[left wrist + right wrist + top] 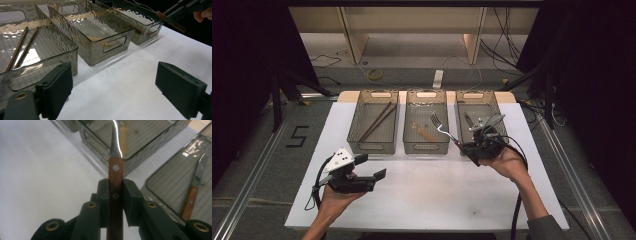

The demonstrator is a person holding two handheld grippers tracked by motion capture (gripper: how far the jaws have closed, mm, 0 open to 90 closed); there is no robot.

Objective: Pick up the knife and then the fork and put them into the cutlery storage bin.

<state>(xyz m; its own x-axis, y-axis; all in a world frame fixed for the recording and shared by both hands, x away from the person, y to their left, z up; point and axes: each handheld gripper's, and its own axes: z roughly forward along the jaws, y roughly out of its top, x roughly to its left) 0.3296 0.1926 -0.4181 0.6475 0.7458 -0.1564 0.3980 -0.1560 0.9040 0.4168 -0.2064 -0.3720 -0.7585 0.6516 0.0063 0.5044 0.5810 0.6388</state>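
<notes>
My right gripper (466, 147) is shut on the wooden handle of a fork (440, 125), whose steel tines point up and left over the right side of the middle bin (426, 148). In the right gripper view the handle (115, 180) stands clamped between both pads, with my gripper (115, 195) in front of that bin's corner. My left gripper (372, 166) hovers low at the front left, open and with nothing between its pads (56, 87). It faces the bins.
Three smoked clear bins stand in a row at the back of the white sheet (427, 200). The left bin (373, 146) holds chopsticks (377, 121), the middle one a wooden-handled utensil (424, 132), the right bin (477, 95) a knife (193, 192).
</notes>
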